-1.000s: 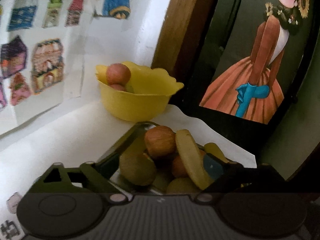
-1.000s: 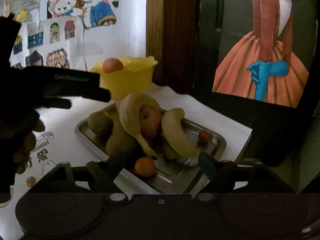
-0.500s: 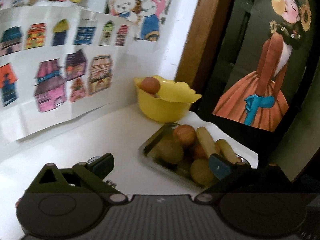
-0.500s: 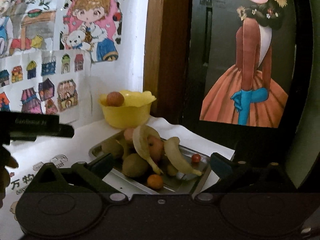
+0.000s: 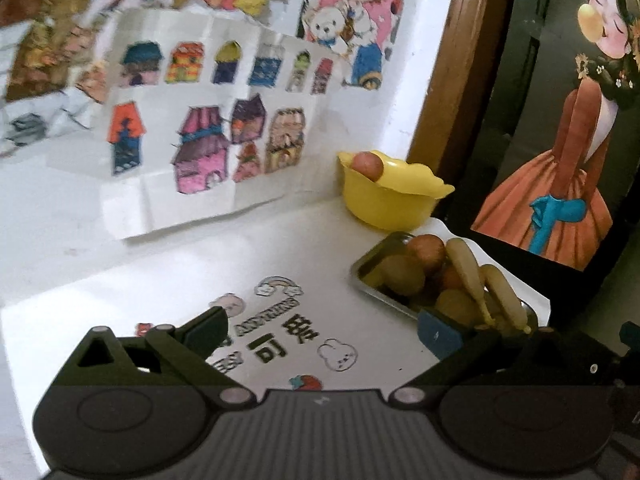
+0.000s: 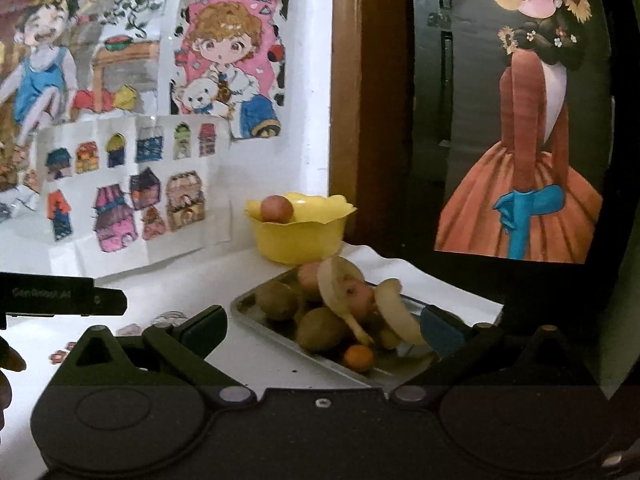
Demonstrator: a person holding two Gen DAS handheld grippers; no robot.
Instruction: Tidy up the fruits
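Note:
A metal tray (image 6: 256,307) (image 5: 362,278) on the white table holds kiwis (image 6: 322,328), apples (image 6: 356,294), bananas (image 6: 394,316) and a small orange (image 6: 359,357). Behind it a yellow bowl (image 6: 300,236) (image 5: 390,208) holds a reddish apple (image 6: 276,208) (image 5: 367,165). My left gripper (image 5: 322,330) is open and empty over the printed table cover, to the left of the tray. My right gripper (image 6: 324,326) is open and empty in front of the tray, with the fruit pile seen between its fingers. The left gripper's body (image 6: 60,294) shows at the left edge of the right wrist view.
Coloured drawings (image 5: 208,136) hang on the white wall behind the table. A wooden door frame (image 6: 360,120) and a dark panel with a painted figure in an orange dress (image 6: 524,184) stand to the right. The table's edge runs just right of the tray.
Both grippers have pulled back and up from the tray. The left one has swung left, away from the fruit pile it was close over. Both stay open and empty.

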